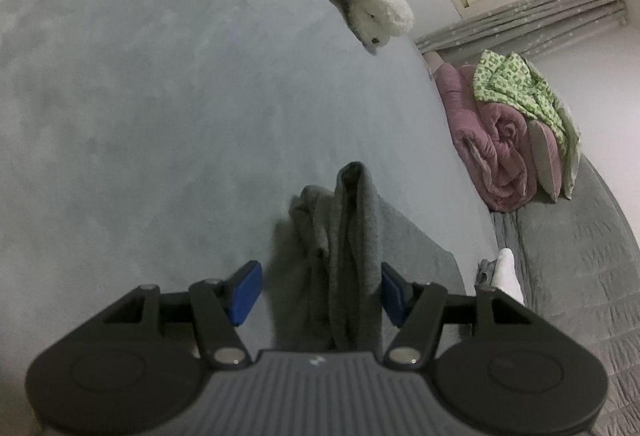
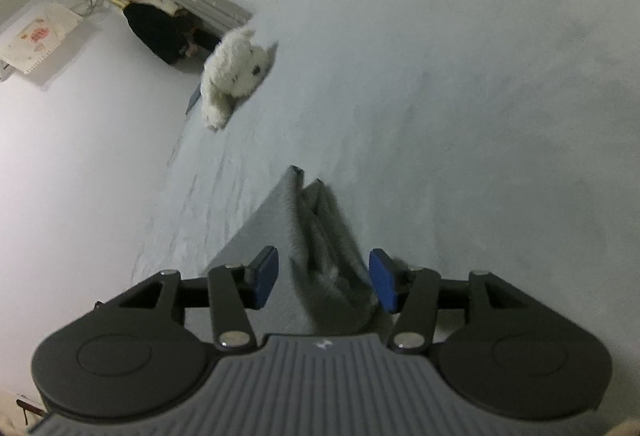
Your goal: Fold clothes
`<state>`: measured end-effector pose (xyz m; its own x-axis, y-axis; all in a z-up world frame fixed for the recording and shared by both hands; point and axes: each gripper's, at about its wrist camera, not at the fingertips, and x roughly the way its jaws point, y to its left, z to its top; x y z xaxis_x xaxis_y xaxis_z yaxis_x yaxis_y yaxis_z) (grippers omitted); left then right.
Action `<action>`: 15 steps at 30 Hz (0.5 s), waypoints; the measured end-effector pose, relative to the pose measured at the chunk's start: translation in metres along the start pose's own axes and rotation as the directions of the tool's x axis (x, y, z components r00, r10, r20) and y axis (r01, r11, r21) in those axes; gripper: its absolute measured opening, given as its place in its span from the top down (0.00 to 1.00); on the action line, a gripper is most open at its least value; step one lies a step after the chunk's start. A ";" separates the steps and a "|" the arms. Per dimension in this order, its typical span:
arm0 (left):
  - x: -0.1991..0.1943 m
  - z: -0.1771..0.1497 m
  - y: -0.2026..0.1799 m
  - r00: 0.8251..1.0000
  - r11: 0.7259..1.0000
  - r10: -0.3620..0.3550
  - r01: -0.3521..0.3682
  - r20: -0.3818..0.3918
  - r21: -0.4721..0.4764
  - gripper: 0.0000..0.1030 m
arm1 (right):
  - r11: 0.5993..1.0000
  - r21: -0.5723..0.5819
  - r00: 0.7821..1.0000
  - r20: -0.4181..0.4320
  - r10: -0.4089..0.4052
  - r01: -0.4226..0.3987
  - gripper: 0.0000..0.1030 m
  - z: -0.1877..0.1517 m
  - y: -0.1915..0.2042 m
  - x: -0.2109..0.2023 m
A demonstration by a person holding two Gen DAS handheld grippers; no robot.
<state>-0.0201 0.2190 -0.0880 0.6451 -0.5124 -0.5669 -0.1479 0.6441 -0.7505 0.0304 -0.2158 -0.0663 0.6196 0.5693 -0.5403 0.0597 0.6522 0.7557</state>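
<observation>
Left gripper [image 1: 320, 292]: jaws apart, grey garment [image 1: 352, 236] bunched between, lower centre.
Right gripper [image 2: 324, 282]: jaws apart astride the cloth, likely releasing or about to pinch.

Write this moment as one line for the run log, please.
left gripper: open, astride grey garment | right gripper: open, same garment between fingers | surface: bed | fold: not finished

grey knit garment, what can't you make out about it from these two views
- Left wrist view: the grey knit garment has its near end hidden behind the left tongs body.
- Right wrist view: motion blur smears its folds; the right tongs body covers the rest.
- What kind of garment: cannot tell.
</observation>
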 end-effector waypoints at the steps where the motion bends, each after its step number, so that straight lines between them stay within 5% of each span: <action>1: 0.001 -0.002 0.000 1.000 1.000 -0.005 0.005 0.005 -0.002 0.40 | 1.000 0.012 1.000 -0.012 0.011 -0.011 0.47 0.002 -0.002 0.007; 4: 0.004 -0.004 0.001 0.999 0.999 -0.026 0.027 0.018 -0.018 0.41 | 0.998 0.029 0.998 -0.034 0.059 -0.058 0.48 0.007 -0.005 0.022; 10: 0.015 -0.009 0.007 0.995 0.992 -0.093 0.095 0.025 -0.088 0.56 | 0.991 0.070 0.991 -0.057 0.120 -0.116 0.75 0.011 -0.014 0.039; 15: 0.020 -0.015 0.014 0.989 0.975 -0.138 0.145 0.051 -0.168 0.71 | 0.985 0.077 0.986 -0.052 0.160 -0.156 0.78 0.010 -0.017 0.038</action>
<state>-0.0198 0.2090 -0.1148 0.6964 -0.5670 -0.4399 -0.1765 0.4588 -0.8708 0.0608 -0.2102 -0.0955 0.5797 0.6917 -0.4307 0.0221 0.5150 0.8569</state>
